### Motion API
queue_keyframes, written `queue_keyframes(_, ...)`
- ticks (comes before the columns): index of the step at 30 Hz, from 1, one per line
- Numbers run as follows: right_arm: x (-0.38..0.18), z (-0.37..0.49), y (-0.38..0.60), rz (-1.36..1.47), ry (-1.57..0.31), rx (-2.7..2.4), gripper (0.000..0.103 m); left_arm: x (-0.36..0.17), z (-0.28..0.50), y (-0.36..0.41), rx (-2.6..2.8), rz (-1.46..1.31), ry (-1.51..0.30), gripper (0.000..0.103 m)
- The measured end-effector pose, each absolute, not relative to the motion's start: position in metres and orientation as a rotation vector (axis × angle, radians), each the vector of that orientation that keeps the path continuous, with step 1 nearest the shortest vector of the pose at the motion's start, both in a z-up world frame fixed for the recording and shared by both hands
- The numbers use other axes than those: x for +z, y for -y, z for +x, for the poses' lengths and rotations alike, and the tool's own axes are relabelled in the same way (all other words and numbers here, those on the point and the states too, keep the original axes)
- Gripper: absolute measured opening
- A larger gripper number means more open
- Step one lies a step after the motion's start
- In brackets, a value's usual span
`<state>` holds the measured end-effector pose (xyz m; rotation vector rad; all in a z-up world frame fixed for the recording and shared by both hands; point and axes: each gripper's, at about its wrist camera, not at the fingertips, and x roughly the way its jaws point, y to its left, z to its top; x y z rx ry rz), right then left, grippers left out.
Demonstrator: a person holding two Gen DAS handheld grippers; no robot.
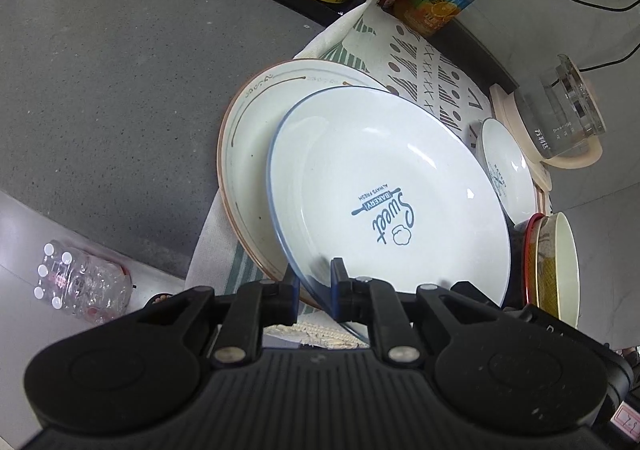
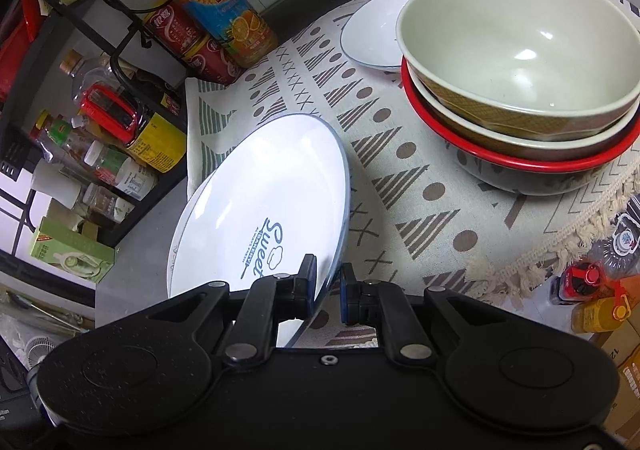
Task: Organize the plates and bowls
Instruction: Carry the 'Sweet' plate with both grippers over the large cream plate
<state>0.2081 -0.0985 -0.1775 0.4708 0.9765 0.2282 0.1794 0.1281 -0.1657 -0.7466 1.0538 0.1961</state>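
Both grippers, left (image 1: 315,292) and right (image 2: 326,290), pinching the rim of the blue-rimmed plate (image 1: 384,185), tilted above the brown-rimmed plate (image 1: 248,137). Lower evenly, centre over the brown-rimmed plate, then release together.

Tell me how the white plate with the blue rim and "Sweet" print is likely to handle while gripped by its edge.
The plate looks like glazed ceramic, so probably stiff, breakable and fairly heavy. Its glossy, reflective surface suggests it could slip where the left gripper and right gripper pinch only its thin rim. It hangs tilted over the brown-rimmed plate, so it may clink down.
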Motion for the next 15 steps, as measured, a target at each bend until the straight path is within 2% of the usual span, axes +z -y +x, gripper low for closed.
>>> queue_keyframes(15,-0.180,0.218,0.091,0.511,-1.018,0.187,0.010,-0.169,0.194,-0.139,0.184,-0.777,-1.141,0.014)
